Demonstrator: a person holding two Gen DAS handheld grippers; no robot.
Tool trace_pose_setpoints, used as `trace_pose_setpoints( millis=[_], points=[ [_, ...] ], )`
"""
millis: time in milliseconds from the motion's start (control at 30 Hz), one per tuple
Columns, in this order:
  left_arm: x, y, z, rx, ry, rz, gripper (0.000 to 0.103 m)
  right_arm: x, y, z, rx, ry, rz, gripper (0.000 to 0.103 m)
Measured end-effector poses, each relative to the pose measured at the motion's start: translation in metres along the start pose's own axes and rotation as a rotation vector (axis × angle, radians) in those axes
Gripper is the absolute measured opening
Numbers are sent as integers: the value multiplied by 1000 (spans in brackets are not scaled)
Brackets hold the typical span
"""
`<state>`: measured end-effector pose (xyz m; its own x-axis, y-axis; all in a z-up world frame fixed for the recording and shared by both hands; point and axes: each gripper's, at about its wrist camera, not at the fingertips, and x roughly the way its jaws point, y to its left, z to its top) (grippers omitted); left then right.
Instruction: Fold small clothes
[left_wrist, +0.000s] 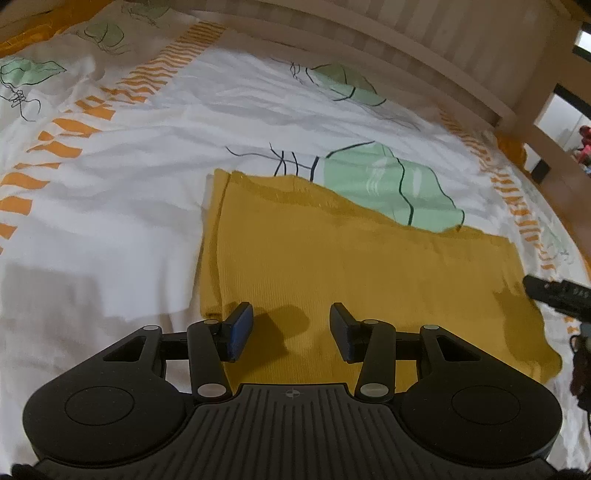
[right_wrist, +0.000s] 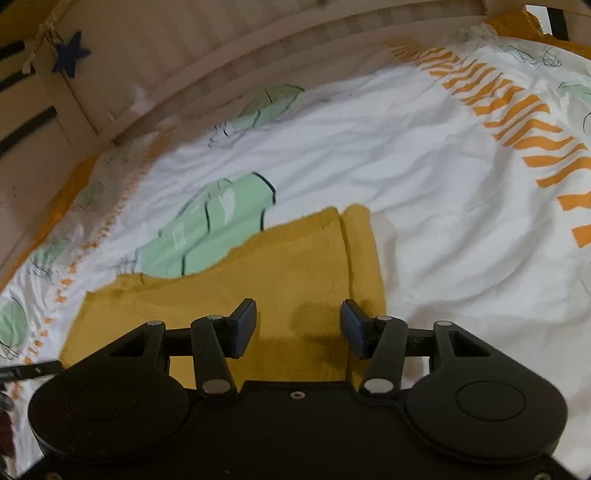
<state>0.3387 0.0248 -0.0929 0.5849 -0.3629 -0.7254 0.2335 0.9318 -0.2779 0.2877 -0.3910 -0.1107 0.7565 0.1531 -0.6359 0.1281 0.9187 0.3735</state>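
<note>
A mustard-yellow knit garment lies flat on the bed sheet, with a folded strip along one long edge. It also shows in the right wrist view. My left gripper is open and empty, hovering just above the garment's near edge. My right gripper is open and empty over the garment's near edge, close to the folded strip. A black part of the other gripper pokes in at the right edge of the left wrist view.
The white sheet has green leaf prints and orange stripe bands and is wrinkled. A wooden slatted bed rail runs along the far side; it also shows in the right wrist view with a blue star hanging on it.
</note>
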Motion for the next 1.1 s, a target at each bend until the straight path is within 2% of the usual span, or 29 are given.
trace_pose_setpoints(
  millis=[167,300,333,367,400,467,667,833,1033,1100],
  points=[
    [1,-2,2,45,-13,13,44,-1,-3,-1,-5,-8,-25,58],
    [3,-3,2,42,-8,3,44,3,-4,-4,-2,13,-9,58],
    [3,-4,2,44,-9,3,44,4,-2,-5,-9,18,-5,51],
    [3,-4,3,46,-8,2,44,4,0,-5,-18,21,-8,33],
    [3,-4,3,48,-9,2,44,4,2,-4,-25,25,-11,20],
    [4,-4,3,48,-9,2,44,3,7,-3,-35,29,-16,14],
    [4,-6,3,50,-11,2,44,-2,10,0,-67,19,-138,9],
    [6,-7,1,56,-2,6,44,2,5,-2,-47,31,-121,10],
    [17,-11,-6,86,35,30,48,2,1,-7,-59,32,-105,29],
    [22,-12,-9,95,43,36,56,1,-1,-7,-53,29,-101,35]
  ],
)
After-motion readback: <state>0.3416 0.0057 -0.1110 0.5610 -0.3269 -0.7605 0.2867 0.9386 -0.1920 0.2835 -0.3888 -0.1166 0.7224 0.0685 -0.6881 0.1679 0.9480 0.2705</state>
